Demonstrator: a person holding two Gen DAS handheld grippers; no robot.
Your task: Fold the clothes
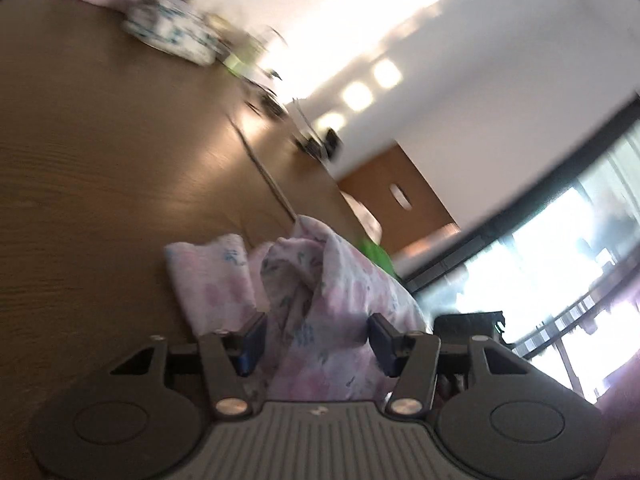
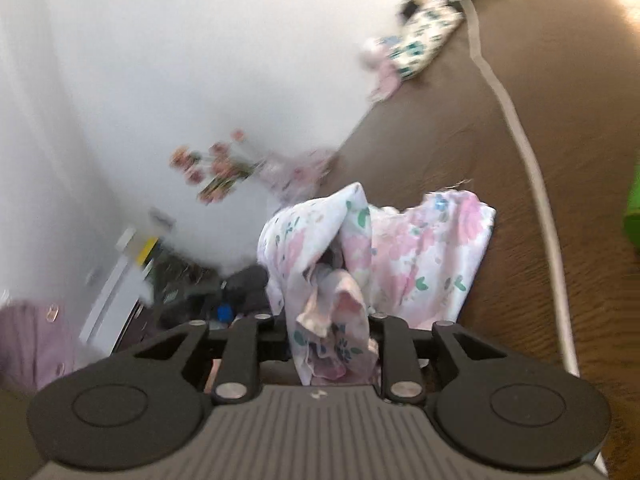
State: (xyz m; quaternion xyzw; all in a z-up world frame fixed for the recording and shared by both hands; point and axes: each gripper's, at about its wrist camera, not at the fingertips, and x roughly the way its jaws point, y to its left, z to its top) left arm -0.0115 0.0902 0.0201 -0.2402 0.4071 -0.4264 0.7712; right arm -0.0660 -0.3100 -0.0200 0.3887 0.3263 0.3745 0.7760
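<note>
A pink floral garment (image 1: 320, 280) lies bunched on the brown wooden table (image 1: 100, 160). My left gripper (image 1: 316, 340) is shut on a thick fold of it, with the cloth bulging between the blue pads. In the right wrist view the same floral garment (image 2: 424, 248) drapes over the table edge, and my right gripper (image 2: 332, 344) is shut on a crumpled bunch of it. Both views are tilted and blurred.
A folded floral pile (image 1: 172, 32) sits at the far end of the table, also seen in the right wrist view (image 2: 424, 40). A green item (image 2: 632, 216) lies at the right. A flower bunch (image 2: 216, 168) stands by the white wall. A window (image 1: 560, 260) is at the right.
</note>
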